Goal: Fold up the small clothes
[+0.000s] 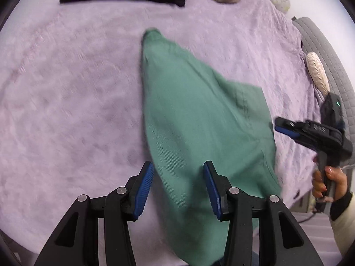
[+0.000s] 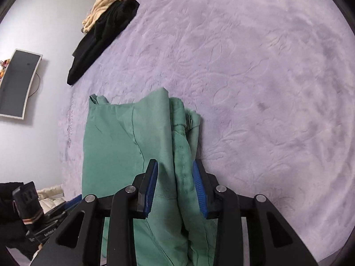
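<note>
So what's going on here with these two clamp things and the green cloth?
A person is folding a green garment on a bed with a lilac blanket, using a hand-held gripper in each hand. The left gripper and the right gripper both hover over the garment with jaws apart, pressing on nothing. A black garment and a cream one lie at the far edge.

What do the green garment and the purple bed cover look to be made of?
Green garment: a matte woven fabric, likely cotton; stitched seams and soft creases show. Purple bed cover: plush, probably fleece or velvet-like; short nap with an embossed swirl pattern and shading where the pile lies differently.
</note>
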Motion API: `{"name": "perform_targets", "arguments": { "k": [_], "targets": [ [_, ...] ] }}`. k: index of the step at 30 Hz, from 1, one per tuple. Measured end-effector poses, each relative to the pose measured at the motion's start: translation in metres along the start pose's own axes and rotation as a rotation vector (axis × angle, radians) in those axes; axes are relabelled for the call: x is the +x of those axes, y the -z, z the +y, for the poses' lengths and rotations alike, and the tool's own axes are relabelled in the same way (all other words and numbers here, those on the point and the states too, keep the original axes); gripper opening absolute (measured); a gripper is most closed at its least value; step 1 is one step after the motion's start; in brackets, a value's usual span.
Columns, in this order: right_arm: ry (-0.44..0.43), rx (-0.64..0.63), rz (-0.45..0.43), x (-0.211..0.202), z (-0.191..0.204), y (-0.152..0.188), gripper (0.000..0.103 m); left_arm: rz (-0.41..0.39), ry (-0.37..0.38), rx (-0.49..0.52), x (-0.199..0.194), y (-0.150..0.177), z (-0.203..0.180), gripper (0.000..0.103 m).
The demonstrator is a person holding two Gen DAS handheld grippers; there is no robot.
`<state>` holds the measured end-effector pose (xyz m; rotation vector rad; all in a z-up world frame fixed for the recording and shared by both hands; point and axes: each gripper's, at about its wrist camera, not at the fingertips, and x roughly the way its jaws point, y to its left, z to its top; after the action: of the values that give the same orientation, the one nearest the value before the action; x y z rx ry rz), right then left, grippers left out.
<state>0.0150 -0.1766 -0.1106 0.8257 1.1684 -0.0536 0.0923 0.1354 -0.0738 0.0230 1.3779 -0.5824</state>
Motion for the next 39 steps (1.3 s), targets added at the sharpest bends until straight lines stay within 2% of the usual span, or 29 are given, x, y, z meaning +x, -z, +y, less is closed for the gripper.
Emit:
{"name": "perform_targets", "arguments": {
  "k": [2, 3, 4, 5, 7, 8, 10, 11, 14, 15, 17, 18, 19, 20, 21, 24, 27, 29, 30, 31, 33, 34, 37, 39],
  "targets": [
    [-0.014, -0.023, -0.019, -0.002, 0.01, -0.006, 0.037, -0.024, -0.01, -0.027, 0.004, -0.018, 0.001, 0.048],
    [-0.021, -0.044, -0.013, 0.003, 0.017, -0.009, 0.033, -0.036, -0.018, -0.035, 0.009, -0.028, 0.001, 0.048],
    [-0.016, -0.066, -0.002, 0.009, 0.028, -0.012, 0.025, -0.042, -0.04, -0.028, 0.018, -0.038, -0.003, 0.048],
    [0.012, -0.097, 0.011, 0.018, 0.033, -0.013, 0.021, -0.043, -0.09, -0.005, 0.032, -0.049, -0.011, 0.048],
    [0.12, -0.174, 0.04, 0.041, 0.035, -0.009, 0.016, -0.024, -0.17, 0.037, 0.057, -0.057, -0.018, 0.049],
    [0.175, -0.192, 0.064, 0.056, 0.031, -0.01, 0.015, -0.011, -0.192, 0.047, 0.068, -0.058, -0.018, 0.052],
    [0.23, -0.176, 0.114, 0.081, 0.015, -0.014, 0.004, -0.009, -0.233, 0.065, 0.081, -0.06, -0.016, 0.076],
    [0.213, -0.151, 0.122, 0.084, 0.007, -0.015, 0.004, -0.011, -0.239, 0.068, 0.079, -0.058, -0.01, 0.08],
    [0.153, -0.11, 0.108, 0.067, 0.002, -0.015, 0.004, 0.01, -0.221, 0.037, 0.068, -0.057, 0.001, 0.081],
    [0.132, -0.121, 0.118, 0.058, 0.002, -0.012, 0.01, 0.009, -0.225, 0.04, 0.06, -0.053, 0.004, 0.081],
    [0.083, -0.144, 0.135, 0.038, 0.003, -0.002, 0.011, 0.006, -0.225, 0.057, 0.043, -0.042, 0.007, 0.081],
    [0.045, -0.147, 0.144, 0.024, 0.001, 0.006, 0.018, 0.008, -0.22, 0.064, 0.035, -0.036, 0.008, 0.081],
    [0.008, -0.143, 0.154, 0.013, -0.001, 0.014, 0.038, 0.012, -0.214, 0.072, 0.027, -0.027, 0.007, 0.081],
    [-0.032, -0.138, 0.169, 0.001, -0.004, 0.027, 0.05, 0.018, -0.202, 0.082, 0.019, -0.018, 0.006, 0.081],
    [-0.057, -0.139, 0.181, -0.008, -0.006, 0.039, 0.068, 0.027, -0.182, 0.092, 0.011, -0.008, 0.002, 0.081],
    [-0.098, -0.127, 0.218, -0.029, -0.02, 0.078, 0.069, 0.055, -0.119, 0.116, -0.007, 0.023, -0.008, 0.081],
    [-0.073, -0.074, 0.257, -0.023, -0.035, 0.103, 0.069, 0.092, -0.079, 0.15, -0.006, 0.043, -0.026, 0.081],
    [-0.086, -0.011, 0.29, -0.011, -0.044, 0.11, 0.051, 0.121, -0.094, 0.175, 0.005, 0.052, -0.04, 0.081],
    [-0.086, 0.009, 0.295, -0.012, -0.046, 0.114, 0.026, 0.133, -0.108, 0.197, 0.013, 0.055, -0.044, 0.081],
    [-0.114, 0.031, 0.291, -0.011, -0.045, 0.115, 0.022, 0.145, -0.137, 0.229, 0.019, 0.062, -0.047, 0.081],
    [-0.224, 0.106, 0.281, -0.016, -0.046, 0.12, 0.017, 0.166, -0.203, 0.291, 0.033, 0.077, -0.046, 0.081],
    [-0.236, 0.131, 0.279, -0.018, -0.049, 0.123, 0.014, 0.173, -0.205, 0.303, 0.037, 0.084, -0.042, 0.082],
    [-0.134, 0.179, 0.279, -0.015, -0.069, 0.133, 0.014, 0.169, -0.139, 0.233, 0.035, 0.089, -0.026, 0.087],
    [-0.05, 0.195, 0.285, -0.01, -0.083, 0.137, 0.014, 0.177, -0.126, 0.205, 0.036, 0.09, -0.023, 0.087]
  ]
}}
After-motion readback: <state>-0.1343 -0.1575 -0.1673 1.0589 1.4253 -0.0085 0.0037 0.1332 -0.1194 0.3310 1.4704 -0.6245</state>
